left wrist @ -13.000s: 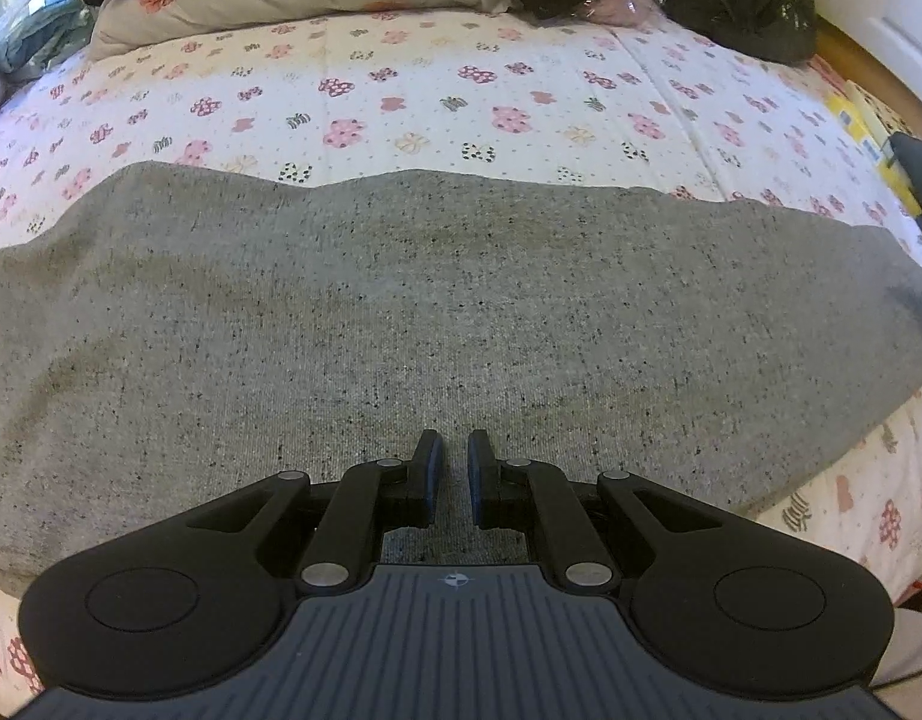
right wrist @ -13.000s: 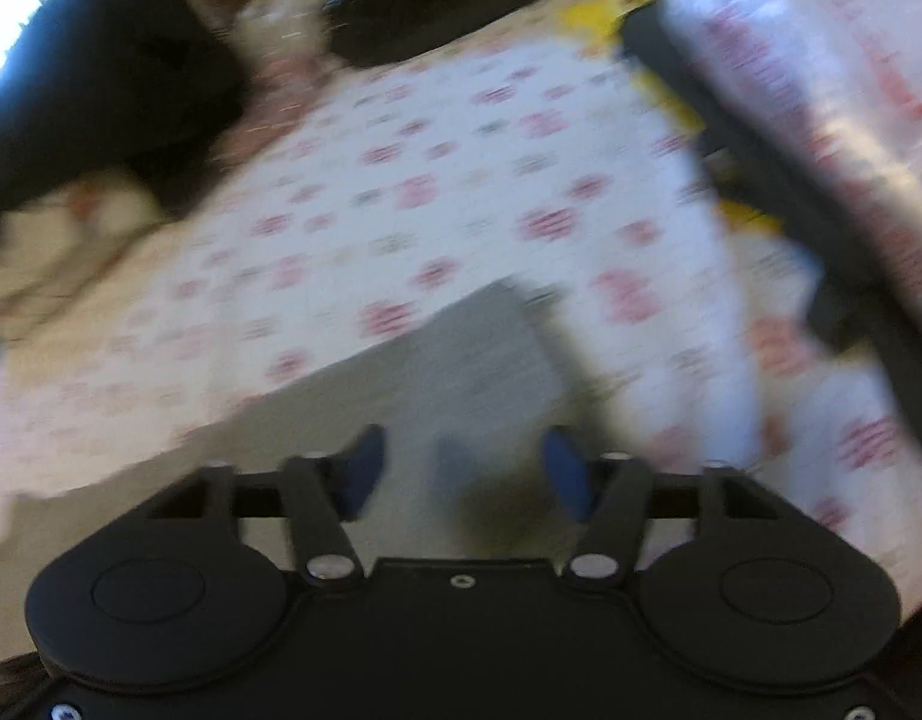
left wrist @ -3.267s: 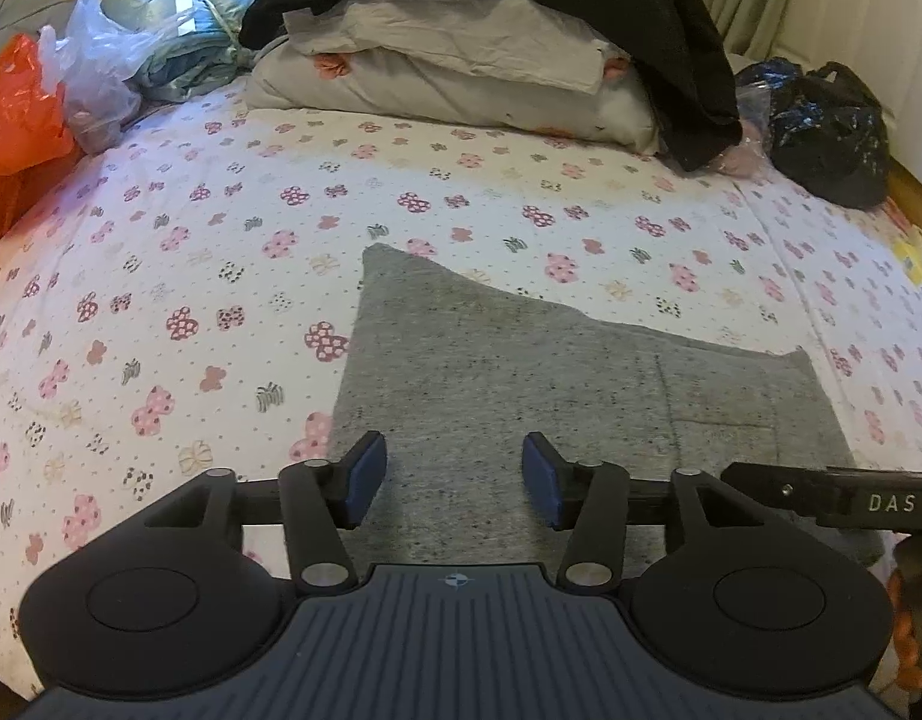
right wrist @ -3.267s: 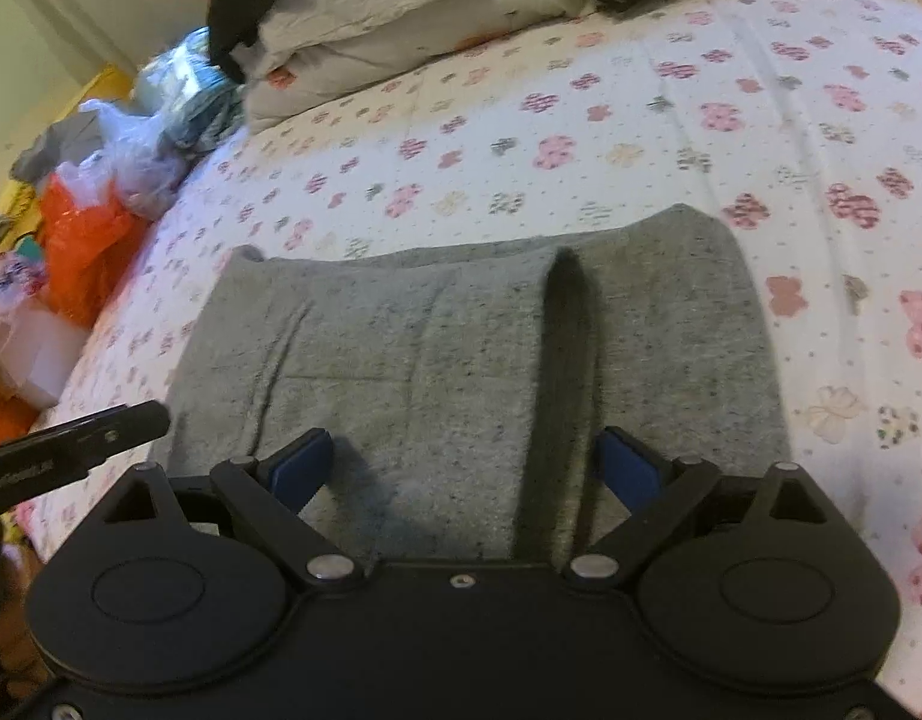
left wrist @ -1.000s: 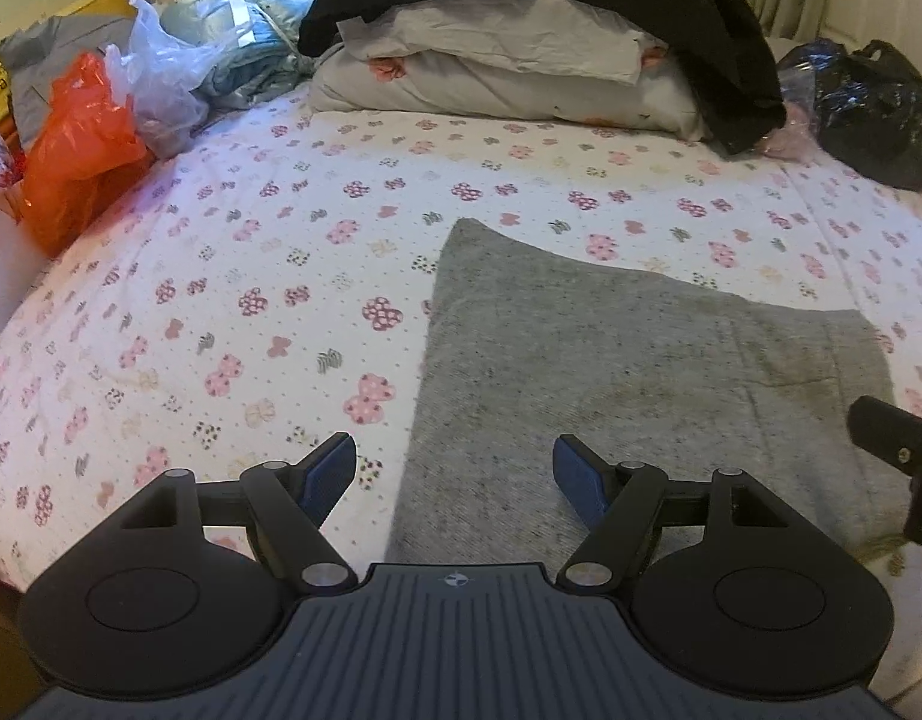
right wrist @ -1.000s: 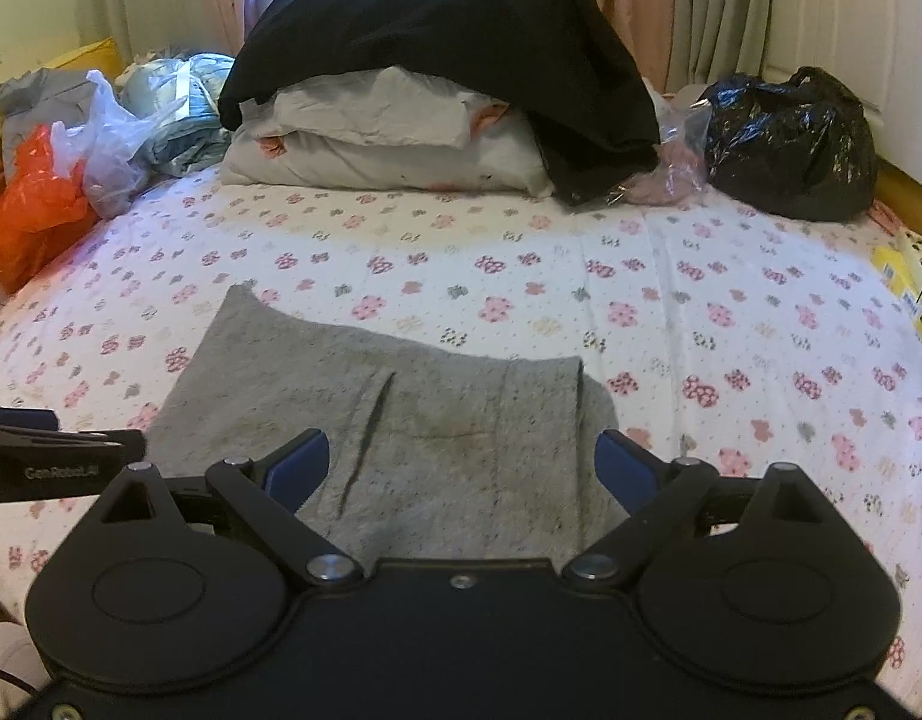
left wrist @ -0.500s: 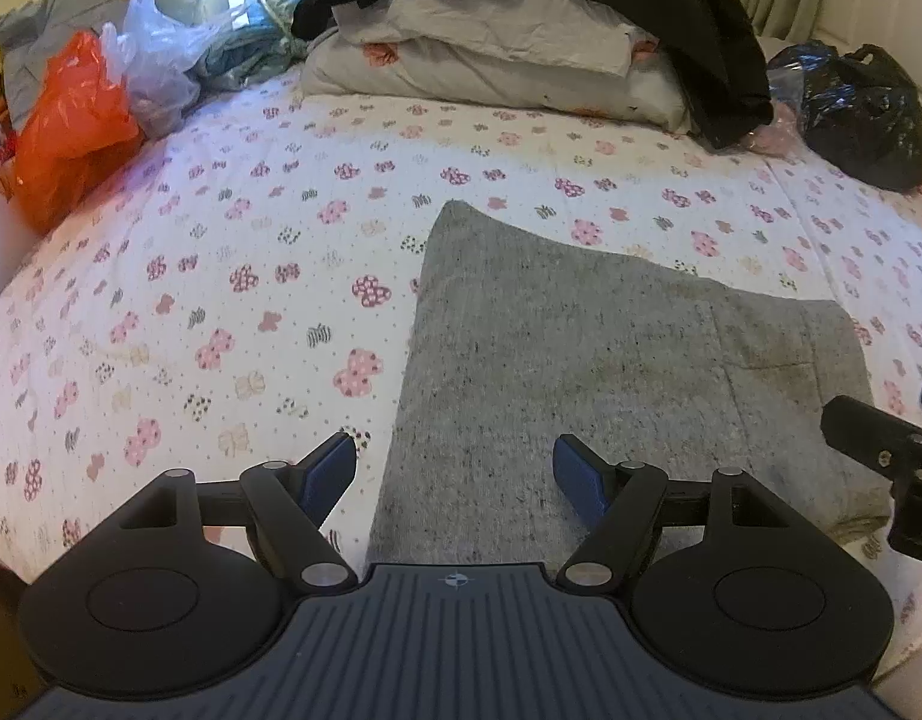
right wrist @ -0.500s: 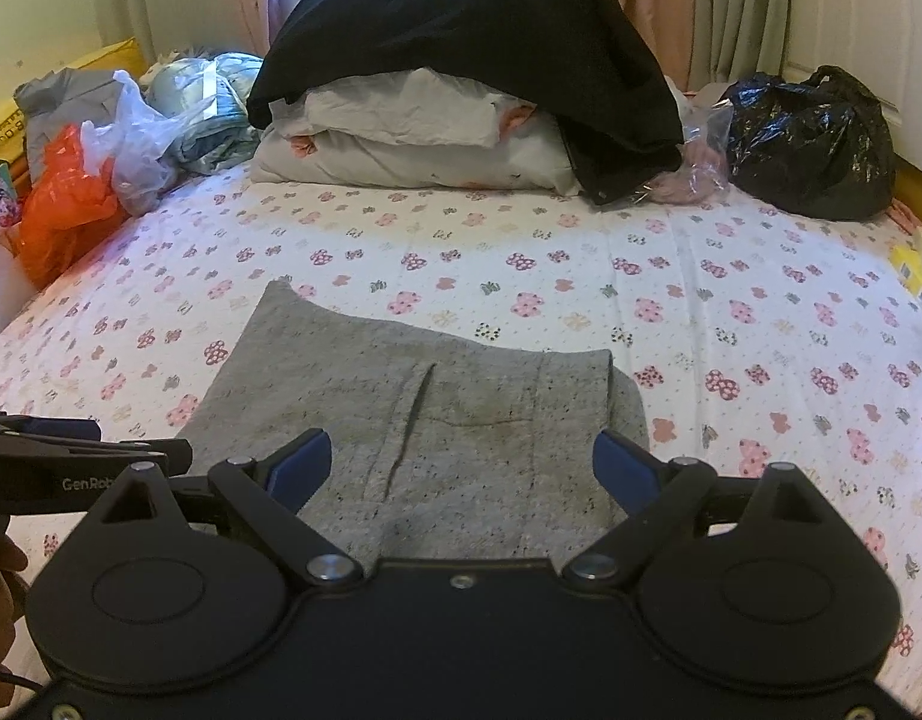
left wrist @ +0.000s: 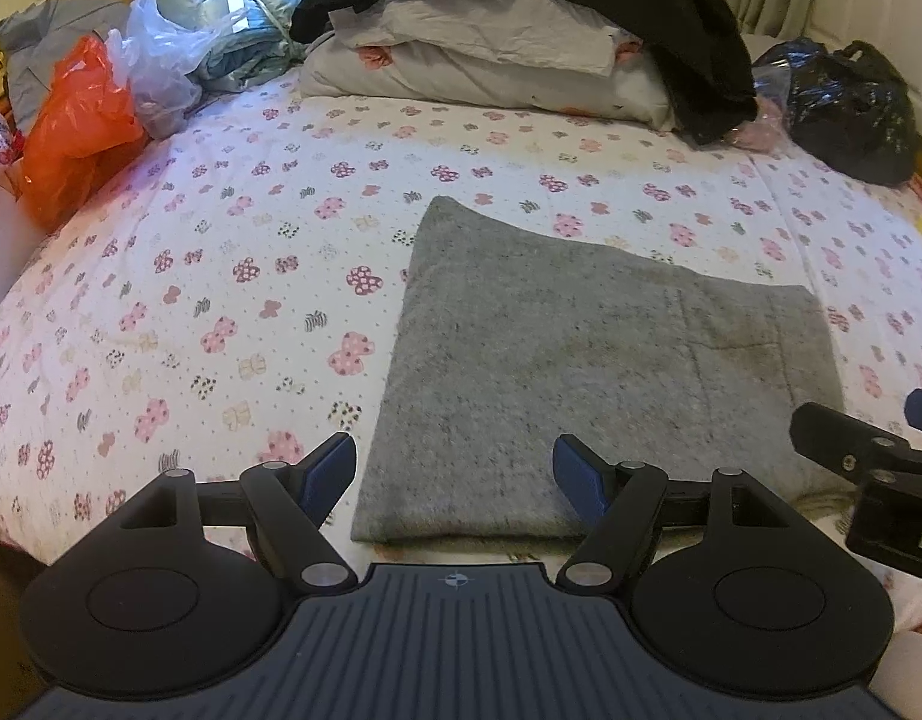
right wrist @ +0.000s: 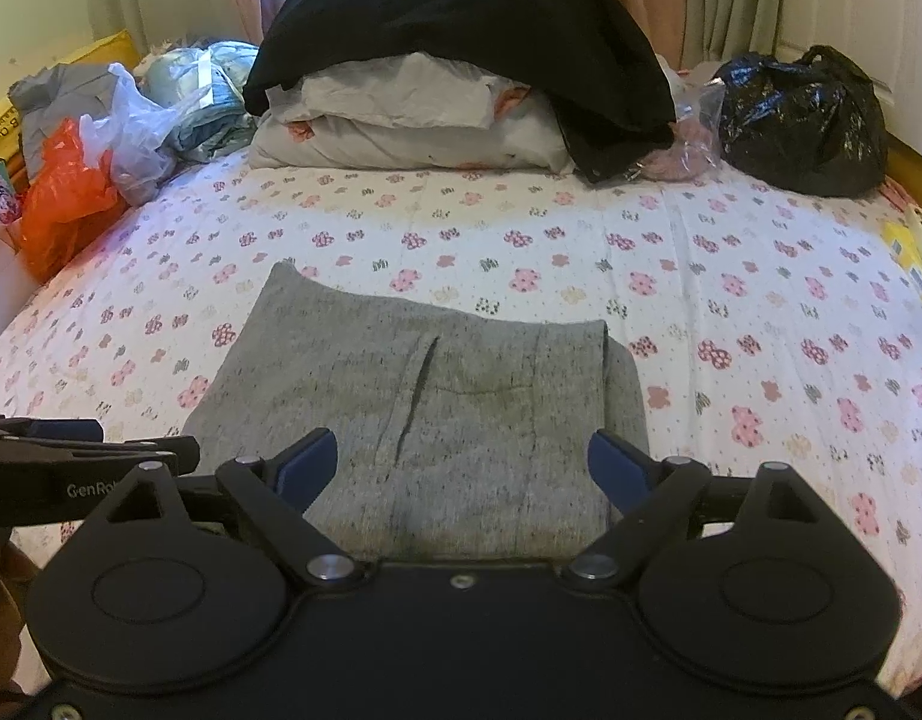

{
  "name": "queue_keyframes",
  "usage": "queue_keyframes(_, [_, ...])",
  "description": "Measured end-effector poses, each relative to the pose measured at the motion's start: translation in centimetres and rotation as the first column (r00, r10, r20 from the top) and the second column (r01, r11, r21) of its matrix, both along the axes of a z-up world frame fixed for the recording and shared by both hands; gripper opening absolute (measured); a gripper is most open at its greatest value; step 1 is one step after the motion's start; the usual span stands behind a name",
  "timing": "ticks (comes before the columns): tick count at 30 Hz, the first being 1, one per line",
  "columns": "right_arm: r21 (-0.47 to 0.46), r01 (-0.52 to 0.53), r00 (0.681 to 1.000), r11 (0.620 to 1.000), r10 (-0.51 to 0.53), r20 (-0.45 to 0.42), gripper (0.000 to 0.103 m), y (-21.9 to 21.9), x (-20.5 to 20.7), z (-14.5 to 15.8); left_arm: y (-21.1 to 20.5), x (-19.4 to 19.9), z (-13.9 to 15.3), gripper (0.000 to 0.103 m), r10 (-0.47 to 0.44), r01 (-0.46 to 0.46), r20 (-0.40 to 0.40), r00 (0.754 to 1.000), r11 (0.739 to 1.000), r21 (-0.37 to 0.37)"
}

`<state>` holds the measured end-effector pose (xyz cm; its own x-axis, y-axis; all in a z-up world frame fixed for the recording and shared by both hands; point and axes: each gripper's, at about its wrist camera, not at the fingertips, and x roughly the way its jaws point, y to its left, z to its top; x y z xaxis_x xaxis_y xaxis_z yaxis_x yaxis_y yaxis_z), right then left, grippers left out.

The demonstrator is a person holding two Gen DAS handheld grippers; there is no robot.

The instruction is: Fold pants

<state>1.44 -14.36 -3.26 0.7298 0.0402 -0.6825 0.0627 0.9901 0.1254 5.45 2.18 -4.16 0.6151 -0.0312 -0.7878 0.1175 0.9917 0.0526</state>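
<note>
I judge the folding finished: the gray pants point(left wrist: 580, 372) lie in a compact rectangle on the bed point(left wrist: 221, 252). My left gripper point(left wrist: 455, 471) and right gripper point(right wrist: 461, 468) hover wide, empty; next, only backing away.

Bare bedsheet point(right wrist: 730, 276) lies open left, right and beyond the folded gray pants point(right wrist: 437, 408), while the far edge is blocked by stacked pillows point(right wrist: 413, 126) under a black garment point(right wrist: 461, 18), an orange bag point(right wrist: 65, 204) far left and a black bag point(right wrist: 802, 120) far right.
</note>
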Motion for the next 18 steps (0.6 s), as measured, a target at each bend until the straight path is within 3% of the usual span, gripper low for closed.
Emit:
queue_keyframes(7, [-0.008, 0.033, 0.999, 0.999, -0.033, 0.003, 0.096, -0.1, -1.6, 0.8, -0.1, -1.9, 0.8, 0.071, -0.001, 0.000, 0.040, 0.999, 0.999, 0.037])
queue_keyframes(18, [-0.018, 0.060, 0.998, 0.998, -0.060, 0.005, 0.097, -0.9, -3.4, 1.6, 0.5, -3.0, 2.4, 0.071, 0.011, -0.013, 0.075, 0.997, 0.999, 0.029])
